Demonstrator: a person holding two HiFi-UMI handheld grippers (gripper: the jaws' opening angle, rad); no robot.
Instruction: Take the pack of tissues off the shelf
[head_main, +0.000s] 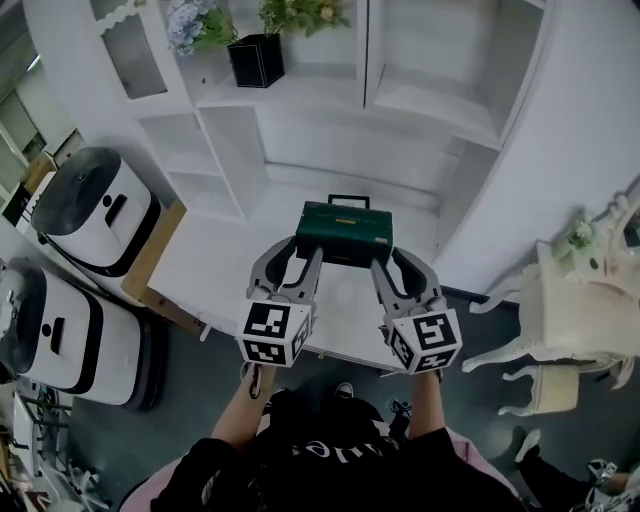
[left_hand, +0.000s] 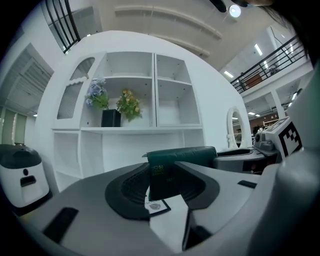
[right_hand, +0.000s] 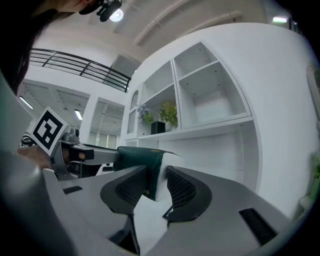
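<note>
No legible text: print on tissue pack (left_hand: 167, 175) too small; shirt (head_main: 322, 448) lettering partly hidden.

Bright, even indoor light; a round white ceiling lamp (left_hand: 235, 10) flares overhead, fisheye bends edges, corners go black, my fingers (right_hand: 125, 192) look soft

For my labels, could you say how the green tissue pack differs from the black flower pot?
The tissue pack is dark green, the flower pot black. The pack lies flat; the pot stands upright, holding plants. The left tongs and right tongs grip the pack's ends; the pot sits untouched on a shelf. Both are boxy.
</note>
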